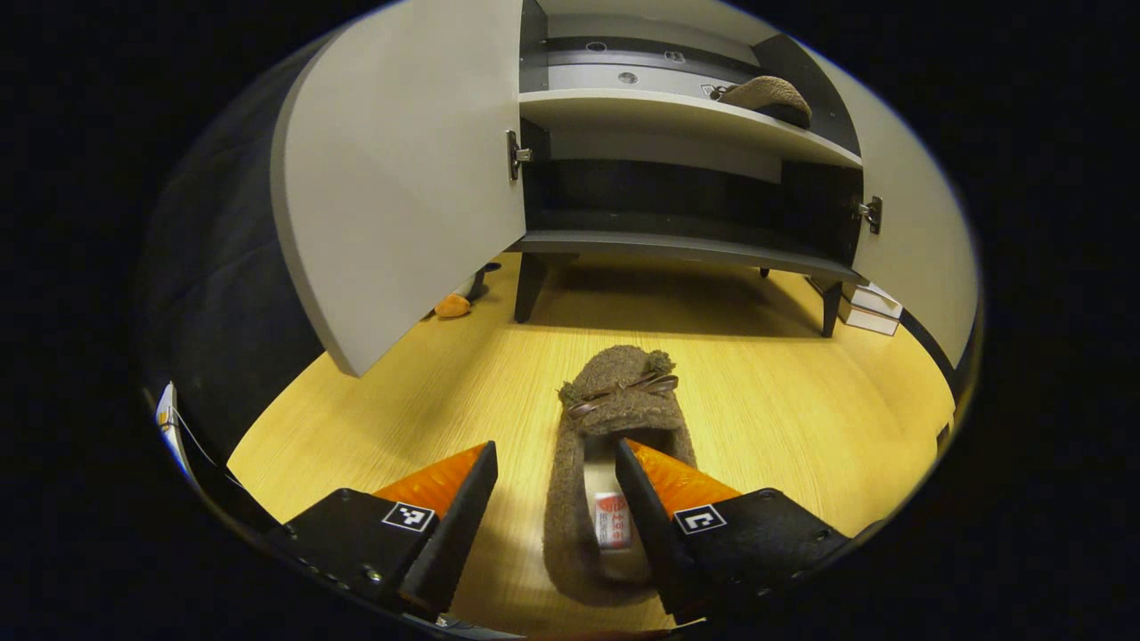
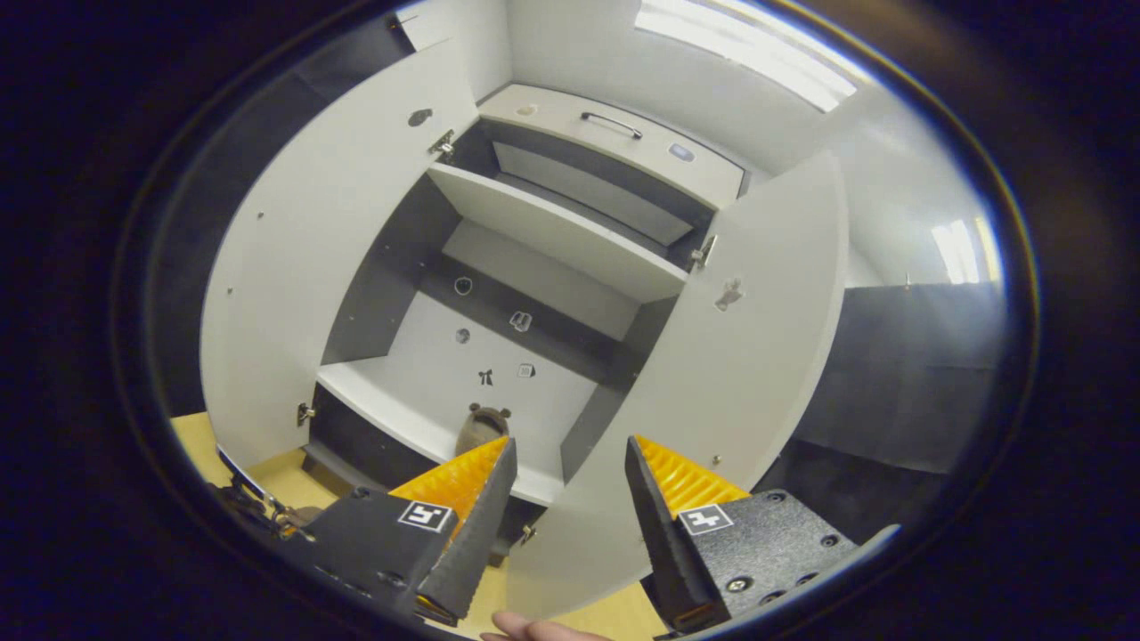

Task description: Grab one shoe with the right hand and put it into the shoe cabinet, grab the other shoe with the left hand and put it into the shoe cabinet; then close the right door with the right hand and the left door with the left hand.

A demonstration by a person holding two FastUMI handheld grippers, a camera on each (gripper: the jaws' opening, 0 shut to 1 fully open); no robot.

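Risking a one-sided pinch: left gripper [image 1: 557,485] straddling only the near wall of the slipper [image 1: 614,445] on the floor [image 1: 401,401], jaws open, one finger inside. Hovering high before the cabinet [image 2: 552,236], right gripper [image 2: 570,485] gaping, holding nothing; other slipper [image 2: 482,427] already lying on its shelf [image 2: 401,401].

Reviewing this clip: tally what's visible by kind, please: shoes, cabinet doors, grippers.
Shoes: 2, one on the floor, one on the cabinet shelf.
Cabinet doors: 2, left door and right door, both open.
Grippers: 2, left gripper and right gripper, both open.
Total: 6
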